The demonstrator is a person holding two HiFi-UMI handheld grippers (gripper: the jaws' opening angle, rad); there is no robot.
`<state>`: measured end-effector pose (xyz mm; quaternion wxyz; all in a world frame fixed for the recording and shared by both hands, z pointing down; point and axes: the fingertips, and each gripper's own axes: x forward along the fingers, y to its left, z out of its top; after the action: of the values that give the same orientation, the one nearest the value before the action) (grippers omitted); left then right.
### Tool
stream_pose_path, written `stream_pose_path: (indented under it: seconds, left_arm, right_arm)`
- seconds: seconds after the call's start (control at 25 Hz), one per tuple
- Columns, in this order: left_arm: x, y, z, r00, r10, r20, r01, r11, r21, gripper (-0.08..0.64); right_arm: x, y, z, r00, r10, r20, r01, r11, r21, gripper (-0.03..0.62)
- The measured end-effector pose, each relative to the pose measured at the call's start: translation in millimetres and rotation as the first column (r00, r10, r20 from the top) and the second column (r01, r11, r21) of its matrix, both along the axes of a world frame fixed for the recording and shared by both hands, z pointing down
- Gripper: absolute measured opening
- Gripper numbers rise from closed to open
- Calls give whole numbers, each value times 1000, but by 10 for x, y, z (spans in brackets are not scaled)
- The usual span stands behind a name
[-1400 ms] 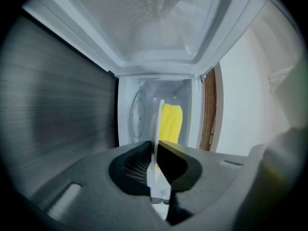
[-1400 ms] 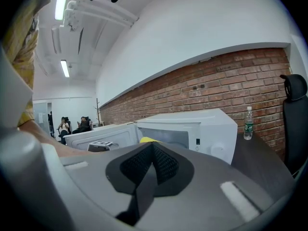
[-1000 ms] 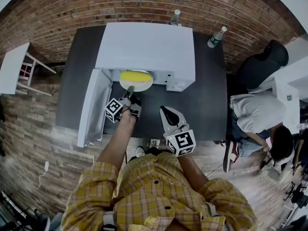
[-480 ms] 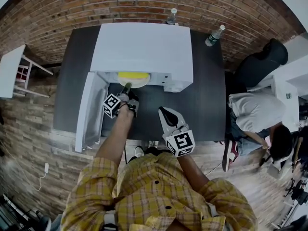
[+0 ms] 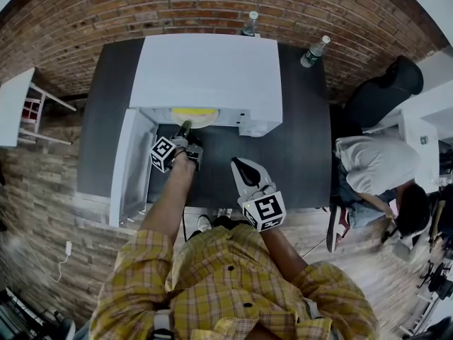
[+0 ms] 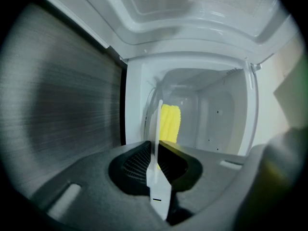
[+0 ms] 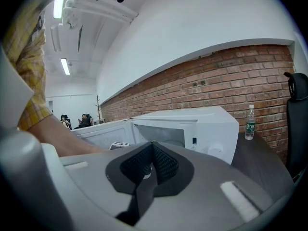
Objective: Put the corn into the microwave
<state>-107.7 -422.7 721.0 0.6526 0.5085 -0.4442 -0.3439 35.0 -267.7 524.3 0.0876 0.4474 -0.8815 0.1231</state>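
A white microwave (image 5: 205, 69) stands on the dark table (image 5: 304, 154) with its door (image 5: 131, 165) swung open to the left. My left gripper (image 5: 185, 129) is at the opening, shut on the rim of a white plate (image 5: 195, 119) that carries the yellow corn (image 5: 193, 110). Most of the plate is under the microwave's top. The left gripper view shows the plate (image 6: 156, 143) edge-on between the jaws, with the corn (image 6: 169, 124) behind it inside the white cavity (image 6: 216, 119). My right gripper (image 5: 241, 165) hangs shut and empty over the table's front, pointing at the microwave (image 7: 202, 126).
Two water bottles (image 5: 249, 24) (image 5: 315, 52) stand at the table's back edge by the brick wall. A person (image 5: 375, 168) sits on the floor at the right. A white stool (image 5: 21, 98) stands at the left.
My left gripper has pushed the plate with the corn farther into the microwave, so less of it shows. The right gripper has stayed in place.
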Motion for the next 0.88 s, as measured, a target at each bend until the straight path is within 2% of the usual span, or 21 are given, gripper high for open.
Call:
stream_pose_path:
  seconds: [0.36, 0.88]
  left_arm:
    - [7, -52, 19, 1000, -11, 14, 11, 999, -38, 35]
    - [-3, -87, -2, 986, 62, 153, -40, 988, -147, 37]
  right_arm:
    - [9, 25, 1, 1000, 2, 4, -2, 1000, -3, 5]
    - [-34, 55, -2, 1000, -4, 23, 4, 1000, -5, 5]
